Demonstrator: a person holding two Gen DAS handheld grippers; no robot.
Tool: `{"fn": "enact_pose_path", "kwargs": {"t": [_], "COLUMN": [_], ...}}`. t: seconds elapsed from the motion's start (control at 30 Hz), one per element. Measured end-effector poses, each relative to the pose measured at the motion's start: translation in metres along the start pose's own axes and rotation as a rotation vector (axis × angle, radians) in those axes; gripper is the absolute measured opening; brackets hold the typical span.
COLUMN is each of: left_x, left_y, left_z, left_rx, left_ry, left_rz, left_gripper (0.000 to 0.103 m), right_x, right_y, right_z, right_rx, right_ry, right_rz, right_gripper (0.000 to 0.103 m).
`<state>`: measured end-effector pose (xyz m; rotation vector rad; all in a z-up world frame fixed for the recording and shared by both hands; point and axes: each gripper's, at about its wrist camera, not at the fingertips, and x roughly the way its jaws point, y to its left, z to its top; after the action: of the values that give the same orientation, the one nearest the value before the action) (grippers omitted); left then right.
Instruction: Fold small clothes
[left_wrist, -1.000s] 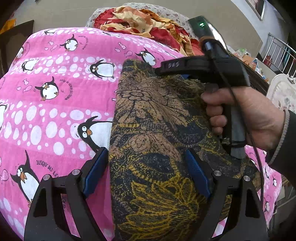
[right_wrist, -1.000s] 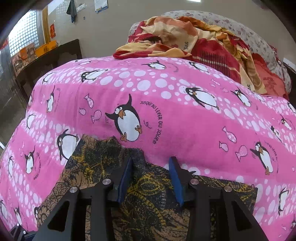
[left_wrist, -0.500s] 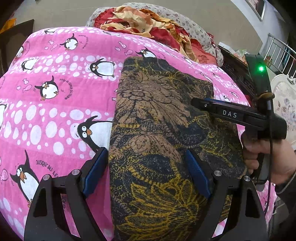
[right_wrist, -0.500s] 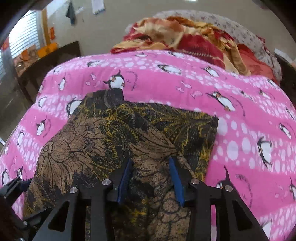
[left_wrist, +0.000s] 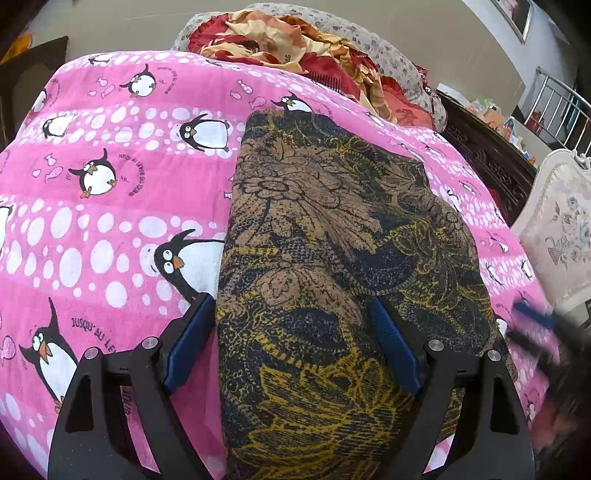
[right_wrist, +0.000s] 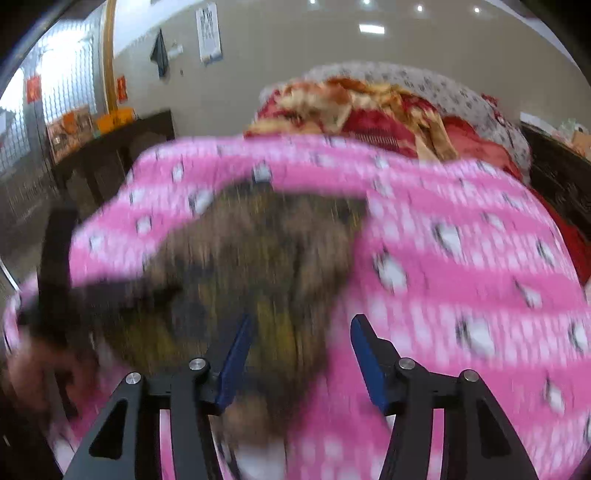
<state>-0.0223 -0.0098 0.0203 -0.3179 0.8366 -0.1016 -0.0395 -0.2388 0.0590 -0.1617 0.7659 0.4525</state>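
A dark garment with a brown and yellow floral print (left_wrist: 332, 258) lies folded lengthwise on the pink penguin blanket (left_wrist: 110, 184). My left gripper (left_wrist: 291, 325) is open, its blue pads either side of the garment's near end. My right gripper (right_wrist: 301, 339) is open and empty, above the garment's near right edge (right_wrist: 258, 266); that view is motion-blurred. The right gripper shows as a dark blur at the lower right of the left wrist view (left_wrist: 543, 332).
A heap of red and orange bedding (left_wrist: 295, 48) lies at the far end of the bed. A dark wooden bed frame (left_wrist: 487, 162) and a white upholstered chair (left_wrist: 557, 229) stand on the right. Dark furniture (right_wrist: 110, 155) stands at the left.
My right gripper has let go of the garment flap, opened, and pulled back fast toward the near right. The garment now lies folded over. My left gripper has not moved.
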Motion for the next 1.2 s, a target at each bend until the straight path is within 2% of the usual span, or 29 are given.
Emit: {"fn": "enact_pose_path", "kwargs": {"t": [0.13, 0.23, 0.27, 0.47, 0.53, 0.6, 0.7, 0.73, 0.87, 0.93, 1.0, 1.07, 1.13, 1.2], "left_x": [0.003, 0.006, 0.007, 0.009, 0.011, 0.012, 0.006, 0.001, -0.030, -0.043, -0.053, -0.061, -0.068, -0.073], "left_y": [-0.001, -0.003, -0.004, -0.003, -0.007, -0.009, -0.016, -0.020, -0.038, -0.043, -0.048, -0.055, -0.060, -0.063], "left_z": [0.001, 0.003, 0.003, 0.002, 0.002, 0.002, 0.003, 0.001, -0.006, -0.006, -0.005, -0.004, -0.004, -0.004], "left_rx": [0.014, 0.033, 0.039, 0.037, 0.051, 0.053, 0.032, 0.036, 0.068, 0.044, 0.029, 0.032, 0.045, 0.048], "left_ry": [0.012, 0.028, 0.030, 0.030, 0.033, 0.037, 0.104, 0.121, 0.130, 0.143, 0.148, 0.142, 0.135, 0.126], "left_rz": [-0.008, -0.045, -0.040, -0.045, -0.021, -0.011, 0.012, 0.031, 0.201, 0.245, 0.267, 0.274, 0.274, 0.269], "left_gripper": [0.093, 0.102, 0.102, 0.102, 0.102, 0.102, 0.102, 0.102, 0.102, 0.102, 0.102, 0.102, 0.102, 0.102], "right_x": [0.004, 0.012, 0.013, 0.013, 0.016, 0.019, 0.023, 0.024, 0.017, 0.007, -0.007, -0.024, -0.047, -0.064], "right_y": [-0.001, -0.015, -0.019, -0.018, -0.019, -0.018, -0.015, -0.012, -0.018, -0.023, -0.024, -0.019, -0.013, -0.011], "right_z": [-0.040, -0.045, -0.045, -0.049, -0.047, -0.046, -0.043, -0.042, -0.040, -0.036, -0.029, -0.023, -0.014, -0.007], "right_rx": [0.013, 0.117, 0.139, 0.145, 0.145, 0.145, 0.122, 0.109, 0.155, 0.192, 0.188, 0.143, 0.101, 0.100], "right_ry": [0.051, 0.073, 0.081, 0.075, 0.086, 0.110, 0.148, 0.152, 0.167, 0.175, 0.207, 0.198, 0.153, 0.124], "right_rz": [0.017, 0.026, 0.027, 0.035, 0.045, 0.073, 0.085, 0.078, 0.110, 0.074, 0.024, -0.052, -0.120, -0.109], "right_gripper": [0.055, 0.072, 0.077, 0.079, 0.083, 0.093, 0.099, 0.099, 0.096, 0.094, 0.086, 0.086, 0.086, 0.086]}}
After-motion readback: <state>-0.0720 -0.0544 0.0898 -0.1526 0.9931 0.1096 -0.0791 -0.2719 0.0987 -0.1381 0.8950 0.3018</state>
